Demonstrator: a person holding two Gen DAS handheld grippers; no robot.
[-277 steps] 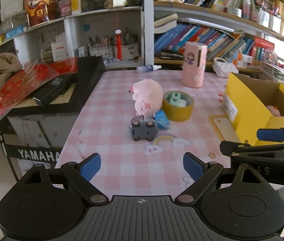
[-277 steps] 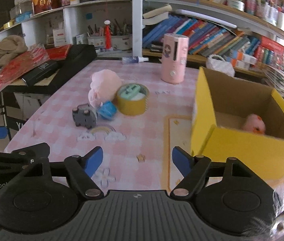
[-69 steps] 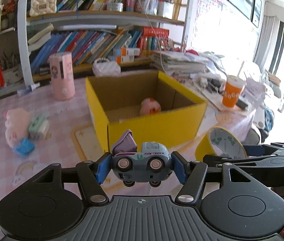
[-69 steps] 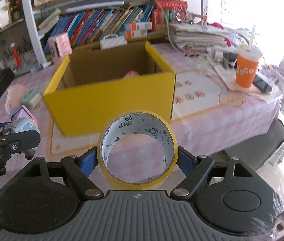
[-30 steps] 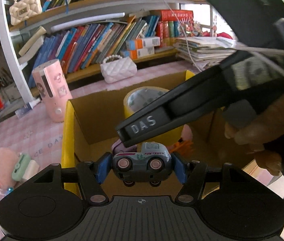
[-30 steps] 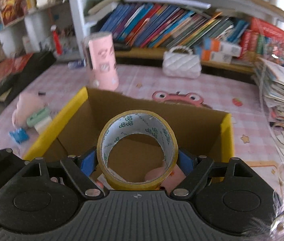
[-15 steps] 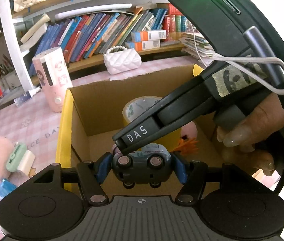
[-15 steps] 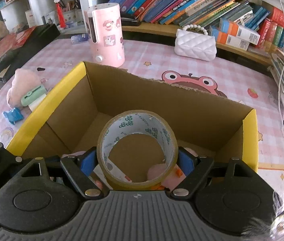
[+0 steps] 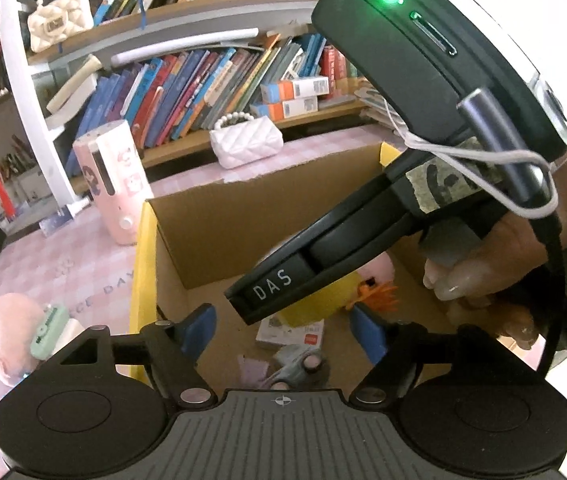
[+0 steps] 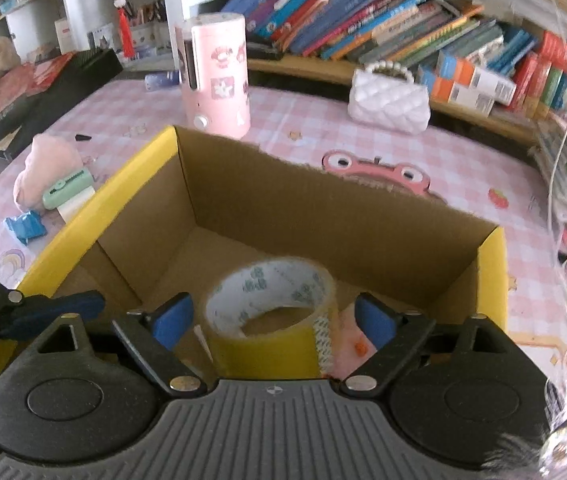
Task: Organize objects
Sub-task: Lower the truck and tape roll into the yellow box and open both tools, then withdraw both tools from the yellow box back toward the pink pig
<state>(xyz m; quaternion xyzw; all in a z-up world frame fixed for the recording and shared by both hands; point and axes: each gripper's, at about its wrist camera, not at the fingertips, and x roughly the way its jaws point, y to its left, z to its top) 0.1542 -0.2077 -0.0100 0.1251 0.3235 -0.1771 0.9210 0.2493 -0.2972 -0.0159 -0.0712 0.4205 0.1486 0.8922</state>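
Observation:
Both grippers hang over the open yellow cardboard box [image 10: 95,208]. My left gripper [image 9: 283,330] has its jaws opening, and the grey toy car [image 9: 297,368] lies below them on the box floor, free of the blue pads. My right gripper [image 10: 271,322] is opening too. The yellow tape roll [image 10: 273,316] sits loose between its pads, tipped onto the box bottom beside a pink plush toy [image 10: 349,344]. In the left wrist view the right gripper's black body [image 9: 363,240] crosses over the box [image 9: 141,264].
On the pink checked tablecloth left of the box lie a pink plush [image 10: 49,168], a green tape dispenser [image 10: 69,188] and a blue packet [image 10: 27,226]. A pink cylinder [image 10: 215,76] and a white purse [image 10: 389,100] stand behind the box. Bookshelves line the back.
Both grippers have opened over the box. The toy car dropped out of the left one to the box floor, and the tape roll slipped free of the right one's pads and tipped down.

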